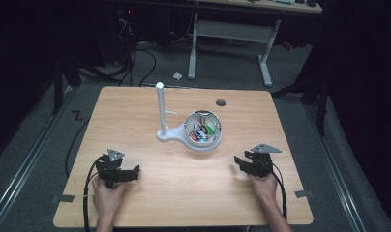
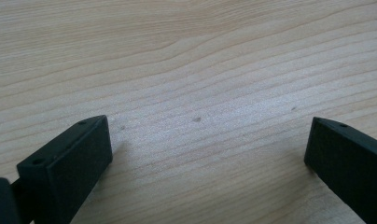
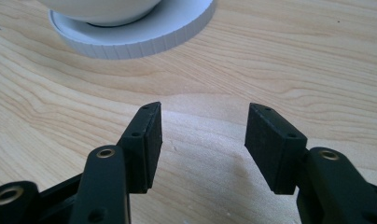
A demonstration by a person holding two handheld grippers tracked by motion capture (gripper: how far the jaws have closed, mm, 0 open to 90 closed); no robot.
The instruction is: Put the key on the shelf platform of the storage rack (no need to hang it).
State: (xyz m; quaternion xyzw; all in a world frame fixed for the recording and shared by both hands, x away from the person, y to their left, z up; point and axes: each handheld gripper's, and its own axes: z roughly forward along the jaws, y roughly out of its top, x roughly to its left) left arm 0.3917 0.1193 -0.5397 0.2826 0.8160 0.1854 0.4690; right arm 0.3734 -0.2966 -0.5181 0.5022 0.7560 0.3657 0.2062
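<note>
High view had the wooden table point(image 1: 150, 193) with a white bowl point(image 1: 203, 128) sitting on a round white stand point(image 1: 203, 143) near the middle, and a white post point(image 1: 160, 108) standing upright just to the left of it on the same base. There were some small colourful bits inside the bowl, too small to make out. The left gripper point(image 1: 128, 175) rested low over the near-left part of the table, held by the person's left hand point(image 1: 108, 193), well apart from the bowl. The right gripper point(image 1: 238, 162) sat over on the near-right, in the right hand point(image 1: 264, 186), closer to the bowl but not touching it. In the left gripper view the jaws stood wide apart with nothing but bare wood between them. The right gripper view was the same deal: jaws parted, nothing between them, just wood grain, with the rim of the stand point(image 3: 144, 35) and the bottom of the bowl point(image 3: 102, 11) up ahead.
</note>
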